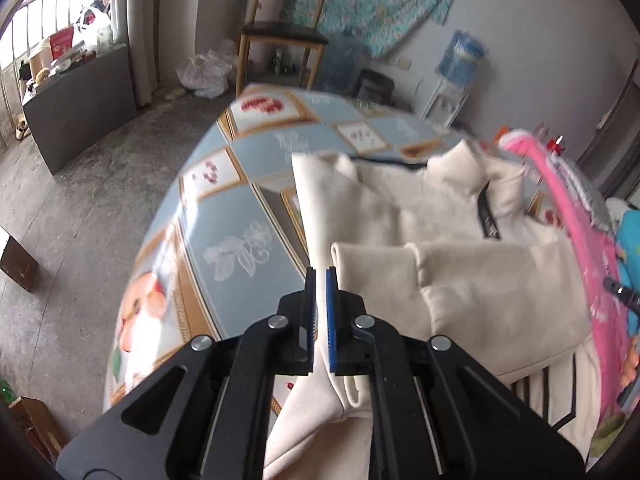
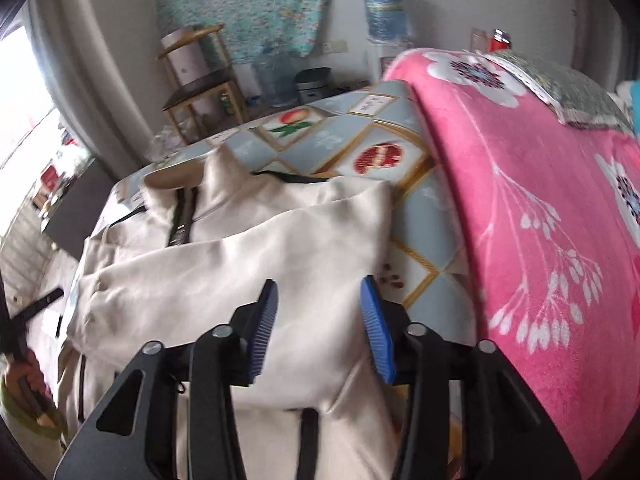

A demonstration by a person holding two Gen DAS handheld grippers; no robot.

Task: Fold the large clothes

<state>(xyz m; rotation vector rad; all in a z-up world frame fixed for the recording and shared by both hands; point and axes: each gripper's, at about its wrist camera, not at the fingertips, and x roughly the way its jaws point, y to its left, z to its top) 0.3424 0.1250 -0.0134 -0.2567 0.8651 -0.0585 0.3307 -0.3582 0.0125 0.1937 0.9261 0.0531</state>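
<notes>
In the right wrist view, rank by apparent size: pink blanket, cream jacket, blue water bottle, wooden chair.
1. pink blanket and cream jacket: too alike in spread to separate, both near the lens.
2. wooden chair.
3. blue water bottle, far back.

Daylit window (image 1: 48, 20), grey concrete floor (image 1: 100, 184), wooden chair (image 1: 280, 32) against wall.

We can read no text, label, brand or number anywhere; any print in either view is too blurred to make out.
</notes>
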